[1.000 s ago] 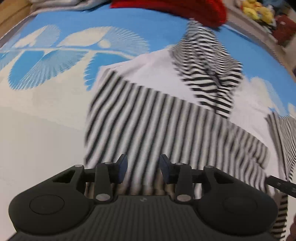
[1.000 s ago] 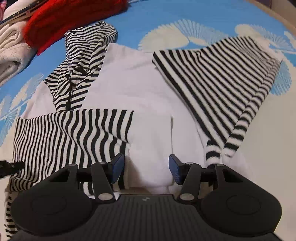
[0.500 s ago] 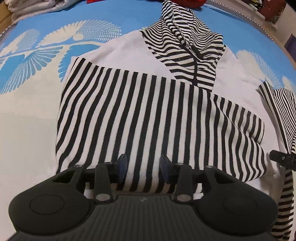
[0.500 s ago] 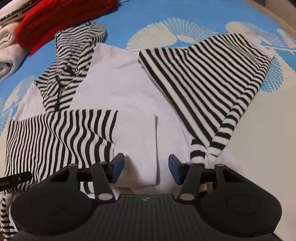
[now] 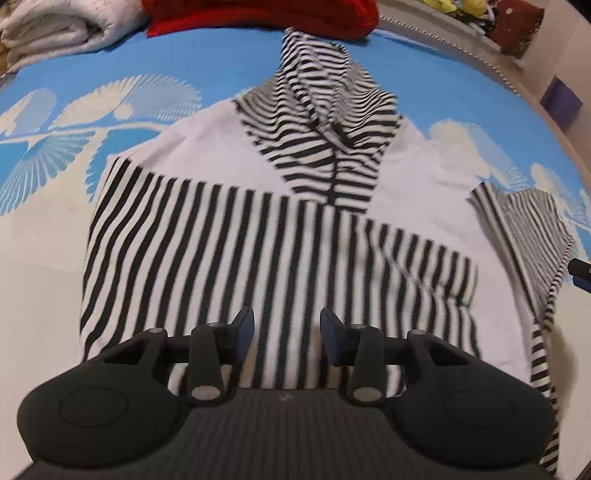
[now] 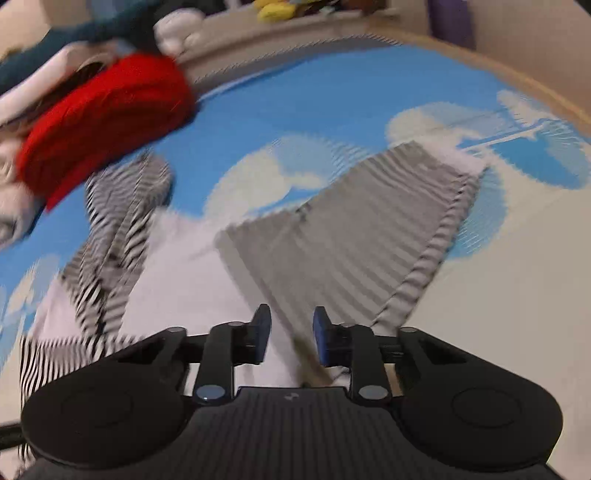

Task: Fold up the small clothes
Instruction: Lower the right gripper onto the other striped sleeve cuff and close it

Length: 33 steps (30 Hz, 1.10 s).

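A white hooded top (image 5: pixel 207 147) with black-and-white striped hood (image 5: pixel 325 110) lies flat on the blue patterned bed sheet (image 5: pixel 92 74). One striped sleeve (image 5: pixel 221 251) is folded across its body. My left gripper (image 5: pixel 287 332) hovers open over that sleeve's lower edge, nothing between its pads. The other striped sleeve (image 6: pixel 351 229) lies spread out to the side. My right gripper (image 6: pixel 291 332) is at that sleeve's near end, jaws closing. A gap still shows between the pads with cloth behind it. This view is blurred, and no grip shows.
A red knitted garment (image 5: pixel 258 14) and folded white cloth (image 5: pixel 55 33) lie at the bed's far edge, just beyond the hood. Soft toys (image 6: pixel 277 9) sit on the ledge behind. Pale sheet (image 6: pixel 517 295) spreads right of the sleeve.
My right gripper's jaws have narrowed, and its view has swung upward and blurred. The left gripper has drifted over the folded sleeve, jaws unchanged.
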Each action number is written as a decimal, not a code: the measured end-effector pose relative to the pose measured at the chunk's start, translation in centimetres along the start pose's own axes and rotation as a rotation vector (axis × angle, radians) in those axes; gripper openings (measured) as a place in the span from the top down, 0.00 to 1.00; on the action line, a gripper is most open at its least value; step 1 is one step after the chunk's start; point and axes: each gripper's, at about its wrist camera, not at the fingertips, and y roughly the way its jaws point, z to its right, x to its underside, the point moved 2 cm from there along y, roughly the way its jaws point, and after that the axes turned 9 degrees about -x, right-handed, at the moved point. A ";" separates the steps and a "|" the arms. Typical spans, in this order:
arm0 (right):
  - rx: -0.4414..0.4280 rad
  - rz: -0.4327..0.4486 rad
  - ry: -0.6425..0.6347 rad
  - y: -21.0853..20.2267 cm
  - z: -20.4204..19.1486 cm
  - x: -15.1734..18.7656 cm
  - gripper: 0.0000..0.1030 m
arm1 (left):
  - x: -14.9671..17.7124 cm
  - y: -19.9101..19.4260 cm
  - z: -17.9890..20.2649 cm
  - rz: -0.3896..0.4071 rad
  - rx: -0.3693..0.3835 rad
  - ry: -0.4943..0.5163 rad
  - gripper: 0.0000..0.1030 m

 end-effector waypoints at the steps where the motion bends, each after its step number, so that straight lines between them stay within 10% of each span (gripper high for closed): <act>1: 0.011 0.022 0.021 -0.3 1.1 -0.7 0.82 | -0.1 -0.3 0.3 0.007 0.009 0.001 0.58; 11: 0.069 0.110 0.190 -0.8 10.0 -3.9 0.86 | -0.6 -1.0 2.4 0.030 0.056 0.028 0.57; 17: 0.077 0.181 0.294 0.5 14.8 -5.4 0.62 | -0.3 -0.1 2.8 0.010 0.048 0.034 0.57; 28: 0.047 0.181 0.465 7.1 20.1 -6.2 0.60 | -0.3 0.9 2.6 -0.008 0.035 0.038 0.57; 33: 0.062 0.232 0.406 7.5 19.4 -6.5 0.99 | -0.7 0.8 2.0 -0.005 0.034 0.023 0.57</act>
